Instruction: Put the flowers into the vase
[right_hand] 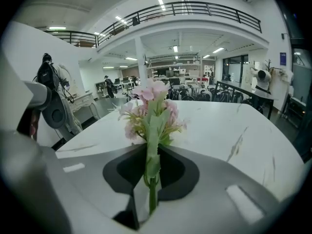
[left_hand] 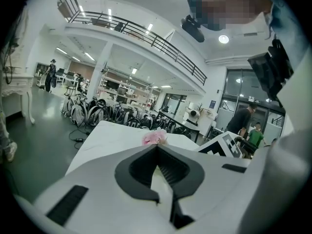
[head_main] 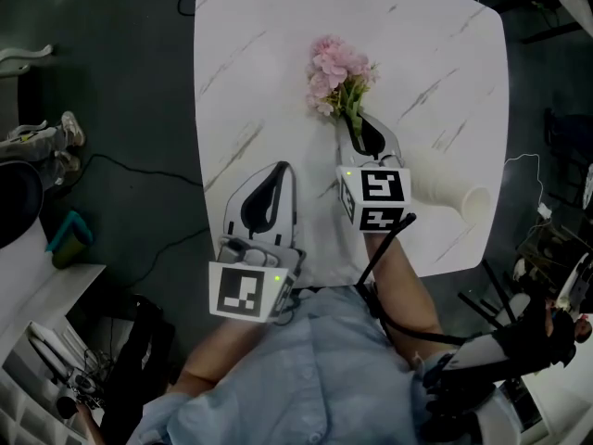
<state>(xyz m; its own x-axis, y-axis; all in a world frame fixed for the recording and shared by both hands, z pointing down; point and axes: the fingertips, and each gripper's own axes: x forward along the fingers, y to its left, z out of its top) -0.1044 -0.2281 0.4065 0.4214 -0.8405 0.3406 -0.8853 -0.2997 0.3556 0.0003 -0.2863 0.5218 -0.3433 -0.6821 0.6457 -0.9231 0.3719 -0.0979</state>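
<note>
White marble-veined table (head_main: 278, 44) is set on dark floor (head_main: 120, 72); black cable (head_main: 139, 169) is trailed across it; pair of shoes (head_main: 46, 137) is left nearby; teal object (head_main: 69, 239) is seen at left; bicycles (left_hand: 92, 113) are parked below railed balcony (left_hand: 146, 35).

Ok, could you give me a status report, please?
Right gripper shut on flowers. Left gripper shut, empty. Vase lying on its side, not upright.

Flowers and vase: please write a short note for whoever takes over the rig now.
The left hand-held gripper is shut and empty, above the white marble table.
The right hand-held gripper is shut on the green stems of the bunch of pink flowers.
The white cylindrical vase lies on its side on the table, beside the right hand-held gripper.
Done: flowers gripped.
Left: probably stand the vase up, then insert the flowers.
</note>
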